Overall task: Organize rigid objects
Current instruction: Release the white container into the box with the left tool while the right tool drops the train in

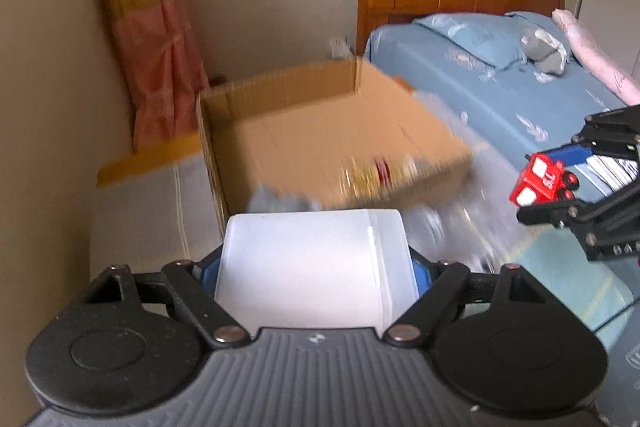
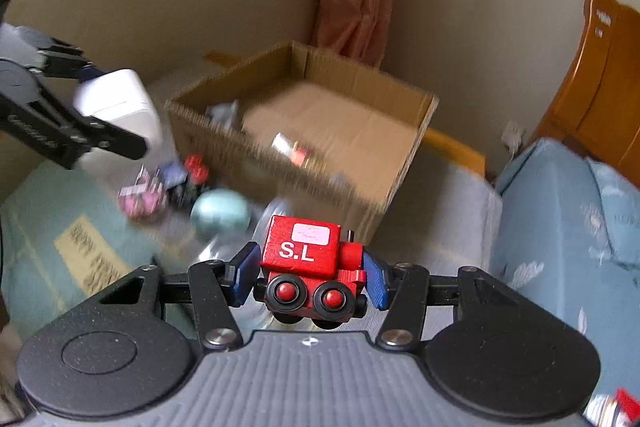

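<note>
The open brown cardboard box stands in the middle of my right view, on the pale cover beside the blue bed. A few small things lie already inside it, but they are too blurred to name.

My left gripper holds a white translucent plastic container between its blue pads, low in the centre of the left view. This container is wide and smooth, so I think it can slide out if I tilt too much over the box, or its bottom can hit the near wall.

My right gripper is closed on a small red wooden toy train with black wheels, low in the centre of the right view. The pads catch it only at the ends, so it may turn or drop.

Both tools aim at the same box, and they may collide above it. Near the box, at middle left of the right view, a pale green ball and some small toys lie loose, and a low pass could push them away.
</note>
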The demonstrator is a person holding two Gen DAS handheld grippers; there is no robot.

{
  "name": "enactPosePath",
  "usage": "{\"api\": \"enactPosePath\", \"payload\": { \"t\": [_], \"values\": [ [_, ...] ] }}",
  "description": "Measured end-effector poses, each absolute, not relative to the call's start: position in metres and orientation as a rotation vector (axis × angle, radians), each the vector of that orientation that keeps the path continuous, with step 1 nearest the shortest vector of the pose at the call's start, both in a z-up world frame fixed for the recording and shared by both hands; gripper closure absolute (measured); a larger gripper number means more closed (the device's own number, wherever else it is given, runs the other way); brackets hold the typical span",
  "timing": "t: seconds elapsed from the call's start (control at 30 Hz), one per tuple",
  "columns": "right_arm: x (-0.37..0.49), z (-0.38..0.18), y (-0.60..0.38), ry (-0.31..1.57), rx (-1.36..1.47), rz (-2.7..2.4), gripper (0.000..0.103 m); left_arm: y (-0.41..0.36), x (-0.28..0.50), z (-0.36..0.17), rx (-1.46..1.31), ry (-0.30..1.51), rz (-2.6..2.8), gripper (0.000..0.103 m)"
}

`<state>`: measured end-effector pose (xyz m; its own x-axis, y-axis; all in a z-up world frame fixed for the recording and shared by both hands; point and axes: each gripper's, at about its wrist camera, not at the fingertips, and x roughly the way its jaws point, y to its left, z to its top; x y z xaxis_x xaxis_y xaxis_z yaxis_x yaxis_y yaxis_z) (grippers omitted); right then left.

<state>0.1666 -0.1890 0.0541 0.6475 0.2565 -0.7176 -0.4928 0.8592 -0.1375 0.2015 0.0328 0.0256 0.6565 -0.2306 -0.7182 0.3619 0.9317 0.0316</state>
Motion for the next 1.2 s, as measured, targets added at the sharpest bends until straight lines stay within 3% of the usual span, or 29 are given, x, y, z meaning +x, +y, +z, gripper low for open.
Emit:
{"api": "enactPosePath", "payload": {
  "t": [0.43,0.57,0.77,1.2],
  "values": [
    [0.259,0.083,-0.175,0.735,-0.317,0.446,0.044,0.009,0.335,0.021,0.188,0.797,-0.297,0.020],
    [0.275,0.078,-0.174,0.741,-0.308,0.434,0.044,0.011,0.364,0.005,0.178,0.802,-0.209,0.012],
    [0.294,0.065,-0.170,0.768,-0.286,0.437,0.044,0.033,0.362,-0.005,0.081,0.810,-0.222,0.012],
    [0.357,0.054,-0.149,0.810,-0.271,0.422,0.044,0.050,0.313,0.019,0.141,0.803,-0.253,0.011]
  ]
}}
